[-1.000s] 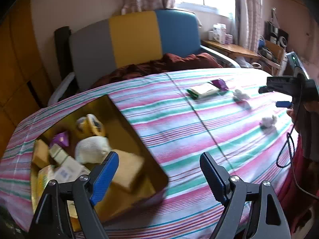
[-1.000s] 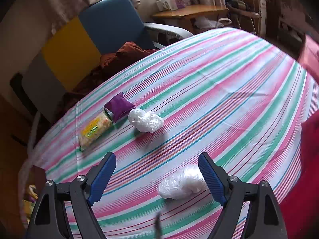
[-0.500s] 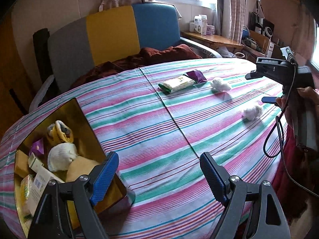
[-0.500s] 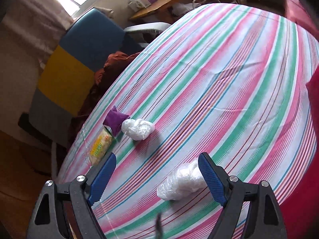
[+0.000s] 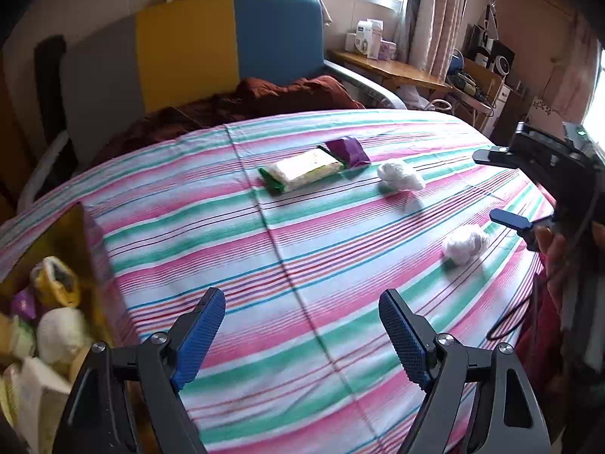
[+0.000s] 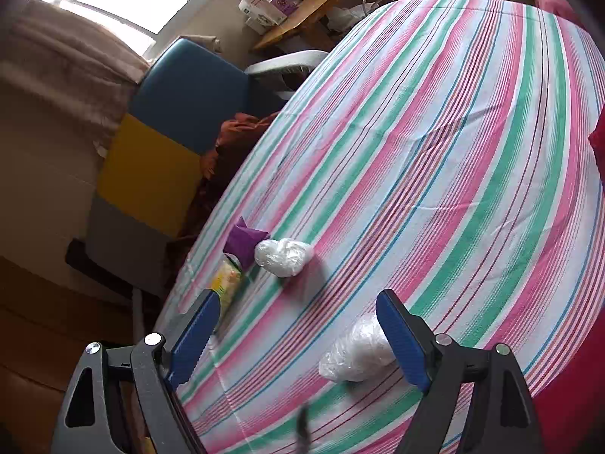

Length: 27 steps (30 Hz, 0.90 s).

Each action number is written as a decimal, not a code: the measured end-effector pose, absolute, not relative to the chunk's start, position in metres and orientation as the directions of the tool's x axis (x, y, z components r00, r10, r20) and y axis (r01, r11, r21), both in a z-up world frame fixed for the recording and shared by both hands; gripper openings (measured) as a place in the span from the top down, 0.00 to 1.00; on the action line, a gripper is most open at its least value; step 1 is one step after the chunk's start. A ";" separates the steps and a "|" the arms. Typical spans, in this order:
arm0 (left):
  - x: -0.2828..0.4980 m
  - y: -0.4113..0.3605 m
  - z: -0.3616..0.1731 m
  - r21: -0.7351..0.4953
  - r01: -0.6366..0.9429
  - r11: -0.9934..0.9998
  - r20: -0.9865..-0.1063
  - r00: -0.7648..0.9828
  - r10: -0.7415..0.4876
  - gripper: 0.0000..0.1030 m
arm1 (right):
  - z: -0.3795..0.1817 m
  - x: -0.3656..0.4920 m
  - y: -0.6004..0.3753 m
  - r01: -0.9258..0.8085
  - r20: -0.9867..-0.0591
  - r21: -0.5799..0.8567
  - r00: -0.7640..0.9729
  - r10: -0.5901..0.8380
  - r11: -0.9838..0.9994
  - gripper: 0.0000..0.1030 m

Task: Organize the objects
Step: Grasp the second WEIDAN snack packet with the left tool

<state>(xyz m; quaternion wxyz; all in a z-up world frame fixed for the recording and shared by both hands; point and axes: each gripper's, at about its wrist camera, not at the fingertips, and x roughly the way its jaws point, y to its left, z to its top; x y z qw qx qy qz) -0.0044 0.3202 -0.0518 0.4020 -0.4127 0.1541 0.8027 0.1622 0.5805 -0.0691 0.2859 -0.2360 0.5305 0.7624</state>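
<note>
Four loose items lie on the striped tablecloth (image 5: 302, 249): a yellow-green packet (image 5: 302, 169), a purple pouch (image 5: 348, 150) touching its far end, and two white plastic wads (image 5: 401, 174) (image 5: 465, 244). My left gripper (image 5: 302, 333) hangs open over bare cloth, well short of them. My right gripper (image 6: 302, 336) is open and low over the cloth, with the nearer wad (image 6: 359, 348) just inside its right finger. The farther wad (image 6: 283, 257), pouch (image 6: 242, 240) and packet (image 6: 227, 283) lie beyond it. In the left wrist view the right gripper (image 5: 499, 189) hovers beside that wad.
A gold box (image 5: 64, 234) with several packets and a white bundle stands at the table's left end. A chair with grey, yellow and blue panels (image 5: 189, 45) and a brown cloth stands behind the table. A wooden shelf (image 5: 389, 68) is at the back right. A cable (image 5: 510, 314) hangs off the right edge.
The left gripper has swung right, away from the gold box, which is now at the picture's left edge. The right gripper has rolled, tilting its view; the near wad stays by its right finger.
</note>
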 end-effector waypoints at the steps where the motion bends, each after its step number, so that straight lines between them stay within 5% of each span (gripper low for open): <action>1: -0.006 0.325 -0.054 -0.093 -0.774 -0.627 -0.791 -0.325 0.518 0.19 | -0.069 0.162 0.580 -0.682 -0.661 0.678 -0.729 0.181 -0.274 0.16; 14: -0.033 0.402 -0.072 -0.106 -0.799 -0.592 -0.816 -0.270 0.511 0.20 | -0.075 0.155 0.582 -0.631 -0.629 0.725 -0.770 0.109 -0.277 0.16; 27: -0.081 0.452 -0.083 0.220 -0.861 -0.458 -0.767 -0.443 0.465 0.15 | -0.080 0.144 0.580 -0.604 -0.624 0.736 -0.780 0.039 -0.304 0.16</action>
